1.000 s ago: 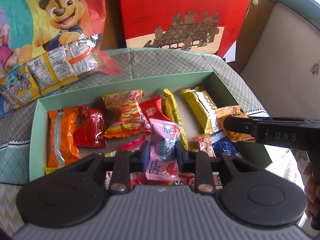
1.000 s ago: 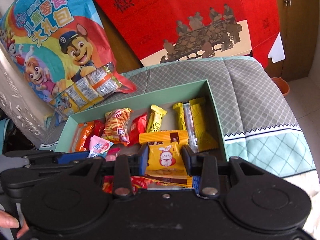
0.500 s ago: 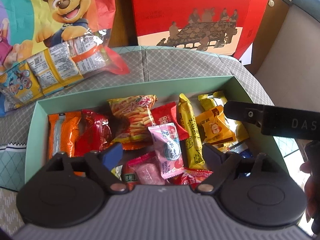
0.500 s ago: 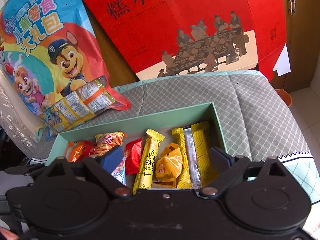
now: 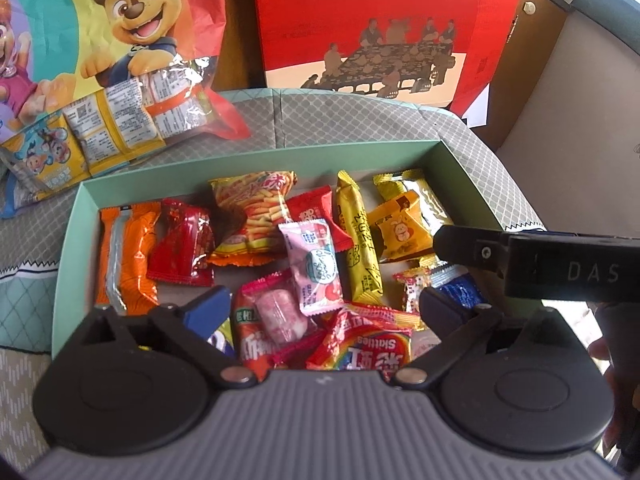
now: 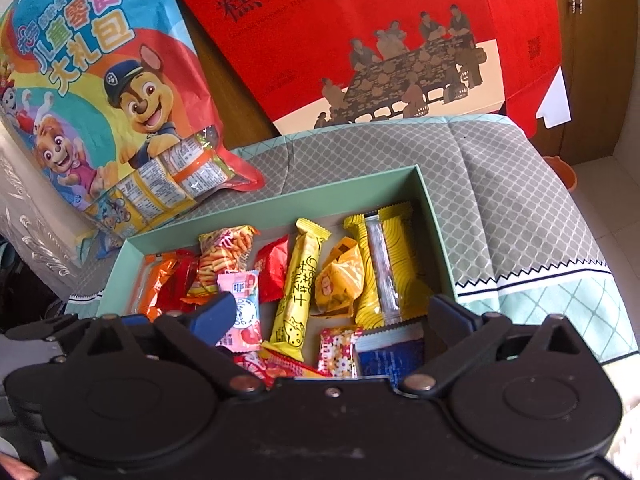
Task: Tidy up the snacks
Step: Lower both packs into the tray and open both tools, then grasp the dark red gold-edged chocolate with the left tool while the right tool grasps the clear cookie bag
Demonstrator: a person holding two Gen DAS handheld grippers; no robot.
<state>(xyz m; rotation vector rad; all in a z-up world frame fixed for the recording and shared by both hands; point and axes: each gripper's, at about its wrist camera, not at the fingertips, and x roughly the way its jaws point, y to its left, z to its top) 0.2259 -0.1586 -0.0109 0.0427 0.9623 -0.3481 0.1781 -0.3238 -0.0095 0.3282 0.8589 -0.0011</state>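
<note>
Both tools hang spread apart and empty above a mint-green box [image 5: 256,162] of sweets. The left hand-held gripper [image 5: 324,306] holds its fingers wide over the near end of the box, where a pink candy packet [image 5: 314,264] lies loose between a striped orange snack bag [image 5: 252,216] and a long yellow bar [image 5: 358,240]. The right hand-held gripper [image 6: 332,318], equally wide, sits over the box's right half; beneath it a small yellow rabbit-print packet [image 6: 338,284] rests between that yellow bar [image 6: 300,288] and a yellow foil-striped wafer [image 6: 384,268]. A Skittles pack [image 5: 360,350] and a blue packet [image 6: 390,354] crowd the near edge. The box stands on a grey patterned cloth [image 6: 500,208]. Behind it lean a cartoon-puppy gift bag [image 6: 88,80] and a red carton [image 6: 380,40].
</note>
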